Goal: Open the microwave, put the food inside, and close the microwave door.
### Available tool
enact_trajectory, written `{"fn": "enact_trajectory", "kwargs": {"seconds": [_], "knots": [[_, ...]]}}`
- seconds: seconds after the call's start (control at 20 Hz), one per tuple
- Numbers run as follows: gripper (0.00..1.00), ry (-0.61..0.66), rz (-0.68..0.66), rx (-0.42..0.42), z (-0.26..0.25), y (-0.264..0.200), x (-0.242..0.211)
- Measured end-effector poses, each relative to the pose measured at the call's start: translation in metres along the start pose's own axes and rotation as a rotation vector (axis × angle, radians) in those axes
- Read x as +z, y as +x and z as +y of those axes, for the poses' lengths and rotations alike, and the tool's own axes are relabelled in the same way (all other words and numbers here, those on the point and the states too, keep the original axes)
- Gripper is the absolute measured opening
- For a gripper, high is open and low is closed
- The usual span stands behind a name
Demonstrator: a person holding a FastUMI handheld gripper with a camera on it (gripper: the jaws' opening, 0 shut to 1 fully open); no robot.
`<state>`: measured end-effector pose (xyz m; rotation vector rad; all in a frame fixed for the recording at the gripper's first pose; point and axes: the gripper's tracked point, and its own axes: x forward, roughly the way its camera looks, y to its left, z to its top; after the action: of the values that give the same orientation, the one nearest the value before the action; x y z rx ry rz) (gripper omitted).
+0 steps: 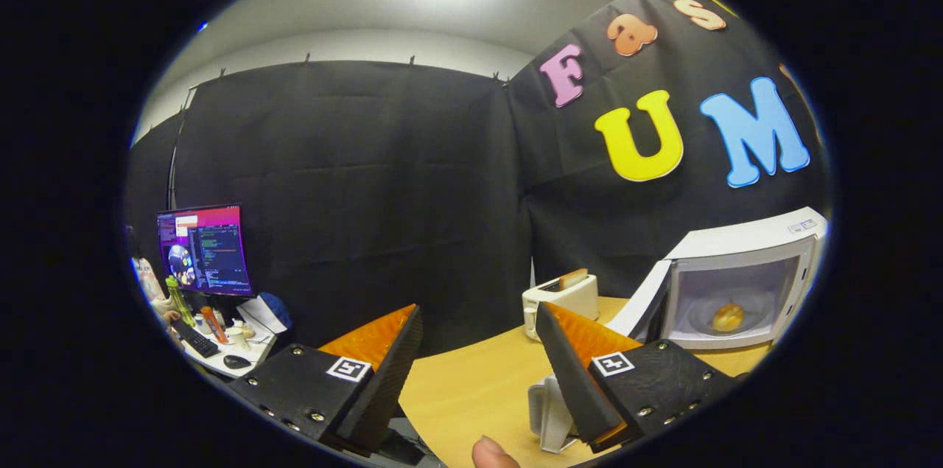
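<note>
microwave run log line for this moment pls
microwave: door open | food: inside on plate | gripper: open, empty, away from microwave | left: close door

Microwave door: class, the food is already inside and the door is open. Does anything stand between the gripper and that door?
Nothing visible does. The gripper is open and empty over the table. The microwave door hangs open beyond its right finger, bare tabletop between. The toaster stands left of the door, off the path.
</note>
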<state>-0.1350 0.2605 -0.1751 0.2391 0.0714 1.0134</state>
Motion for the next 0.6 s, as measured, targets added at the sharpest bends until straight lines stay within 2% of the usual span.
{"fn": "enact_trajectory", "kwargs": {"seconds": [0.15, 0.2, 0.25, 0.35, 0.4, 0.45, 0.5, 0.55, 0.6], "knots": [[0.93, -0.067, 0.04, -0.034, 0.008, 0.016, -0.032], [0.81, -0.086, 0.054, -0.053, 0.008, 0.022, -0.043], [0.76, -0.106, 0.06, -0.089, 0.005, 0.027, -0.054], [0.49, -0.151, 0.084, -0.177, -0.008, 0.038, -0.077], [0.31, -0.157, 0.101, -0.188, -0.009, 0.044, -0.088], [0.26, -0.166, 0.126, -0.222, -0.016, 0.049, -0.102], [0.06, -0.156, 0.139, -0.255, -0.022, 0.047, -0.112], [0.02, -0.139, 0.142, -0.285, -0.03, 0.05, -0.121], [0.03, -0.121, 0.154, -0.307, -0.037, 0.049, -0.129]]}}
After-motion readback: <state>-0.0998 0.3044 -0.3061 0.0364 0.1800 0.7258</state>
